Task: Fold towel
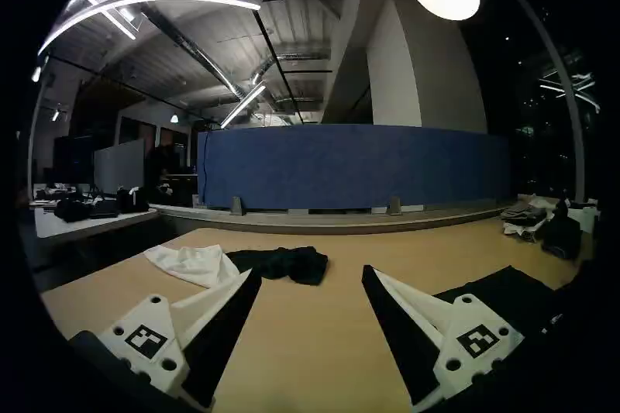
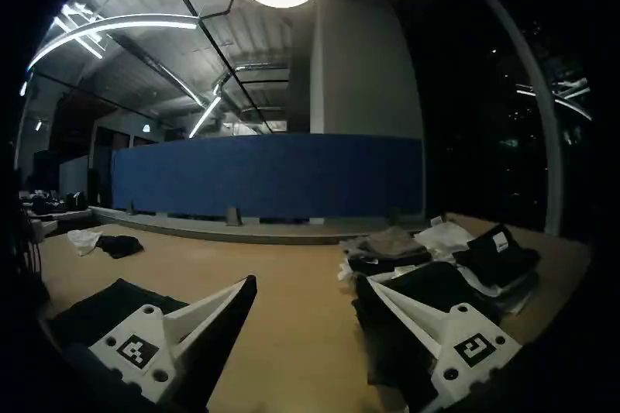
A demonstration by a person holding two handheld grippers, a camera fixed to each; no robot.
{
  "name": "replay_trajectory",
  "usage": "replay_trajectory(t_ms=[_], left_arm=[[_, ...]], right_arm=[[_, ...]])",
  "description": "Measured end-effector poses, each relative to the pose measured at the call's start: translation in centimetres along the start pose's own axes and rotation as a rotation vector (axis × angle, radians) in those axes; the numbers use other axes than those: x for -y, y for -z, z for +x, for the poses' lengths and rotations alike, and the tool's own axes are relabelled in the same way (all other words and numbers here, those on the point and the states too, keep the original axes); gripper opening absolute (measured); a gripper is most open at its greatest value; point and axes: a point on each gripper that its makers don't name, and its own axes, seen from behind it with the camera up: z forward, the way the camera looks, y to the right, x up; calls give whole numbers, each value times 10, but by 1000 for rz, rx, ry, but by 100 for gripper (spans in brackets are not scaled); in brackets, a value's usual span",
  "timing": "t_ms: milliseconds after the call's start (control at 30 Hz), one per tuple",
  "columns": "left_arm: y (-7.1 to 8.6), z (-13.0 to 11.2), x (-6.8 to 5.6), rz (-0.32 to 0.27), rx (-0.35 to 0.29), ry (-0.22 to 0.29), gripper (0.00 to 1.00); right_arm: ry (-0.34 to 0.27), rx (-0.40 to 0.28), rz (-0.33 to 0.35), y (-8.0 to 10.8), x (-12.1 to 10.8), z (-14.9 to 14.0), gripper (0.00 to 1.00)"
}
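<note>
Wide open on the left gripper [image 1: 308,270], nothing held, low over the bare wooden worktop [image 1: 310,351]. Same on the right gripper [image 2: 304,279]: spread wide, empty, low over the worktop. Between the two, judging by both views, a dark towel [image 1: 504,285] lying flat, just beside the finger at the right of the left gripper view and partly hidden behind the finger at the left of the right gripper view. Not yet gripped at any edge, so probably at the very start of the fold. Risks from here: pinching short of the hem and dragging the towel instead of lifting it; closing at uneven points along the edge and getting a skewed fold; misjudging the edge altogether, given dark fabric in dim light. On the right side, possibly brushing the stack of folded cloths [image 2: 434,258] near that gripper and toppling it. In the left gripper view, ahead and near, a white cloth [image 1: 194,262] touching a crumpled dark cloth [image 1: 287,264], both loose on the worktop; in the right gripper view, the same pair small and far off at the left. In the right gripper view, the stack close and clearly layered; in the left gripper view, no more than a heap at the far right. Behind it all, a blue partition [image 1: 349,165] across the back.
</note>
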Motion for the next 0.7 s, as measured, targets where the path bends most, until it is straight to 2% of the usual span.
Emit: replay_trajectory(t_ms=[700], left_arm=[[1,-1,-1,0,0,0,97]], right_arm=[[0,0,-1,-2,0,0,100]])
